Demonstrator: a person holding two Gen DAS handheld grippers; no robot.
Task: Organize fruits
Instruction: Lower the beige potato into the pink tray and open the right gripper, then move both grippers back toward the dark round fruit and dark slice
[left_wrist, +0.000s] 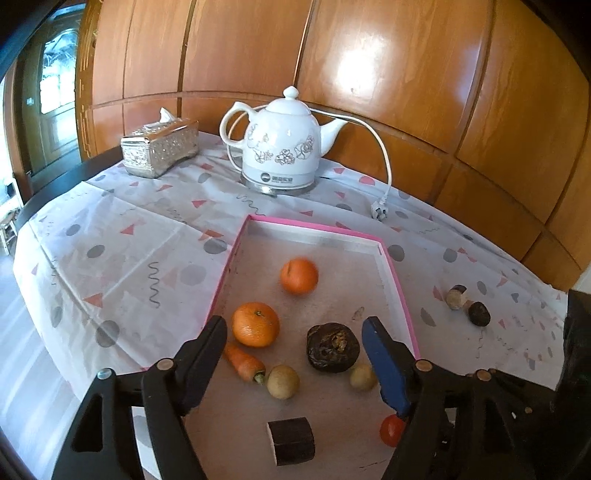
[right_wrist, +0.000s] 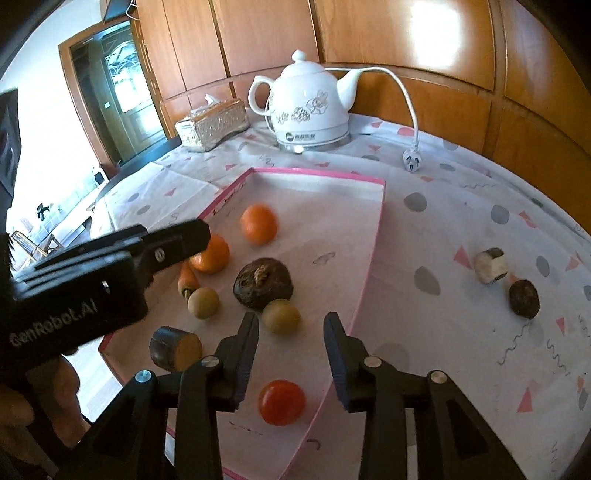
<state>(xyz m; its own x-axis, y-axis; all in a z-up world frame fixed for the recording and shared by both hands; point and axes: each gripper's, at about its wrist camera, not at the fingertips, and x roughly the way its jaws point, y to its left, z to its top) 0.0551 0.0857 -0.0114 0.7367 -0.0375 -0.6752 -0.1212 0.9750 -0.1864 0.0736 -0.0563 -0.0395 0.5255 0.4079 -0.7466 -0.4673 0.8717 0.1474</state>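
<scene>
A pink-rimmed tray (left_wrist: 400, 288) (right_wrist: 373, 236) holds two oranges (left_wrist: 255, 324) (left_wrist: 299, 276), a small carrot (left_wrist: 243, 361), a dark wrinkled fruit (left_wrist: 333, 347) (right_wrist: 263, 283), two small tan fruits (left_wrist: 283, 381) (left_wrist: 362, 376), a dark cut chunk (left_wrist: 291, 440) (right_wrist: 175, 348) and a red tomato (left_wrist: 392, 429) (right_wrist: 281, 402). My left gripper (left_wrist: 295, 354) is open and empty above the tray; it also shows in the right wrist view (right_wrist: 192, 236). My right gripper (right_wrist: 291, 339) is open and empty over the tray's near right part. A pale chunk (right_wrist: 490, 265) and a small dark fruit (right_wrist: 523, 298) lie on the cloth outside the tray.
A white kettle (left_wrist: 282, 146) with cord and plug (left_wrist: 380, 211) stands at the back. A silver tissue box (left_wrist: 159, 147) is at the back left. A patterned cloth (left_wrist: 122, 240) covers the table; wood panelling stands behind it.
</scene>
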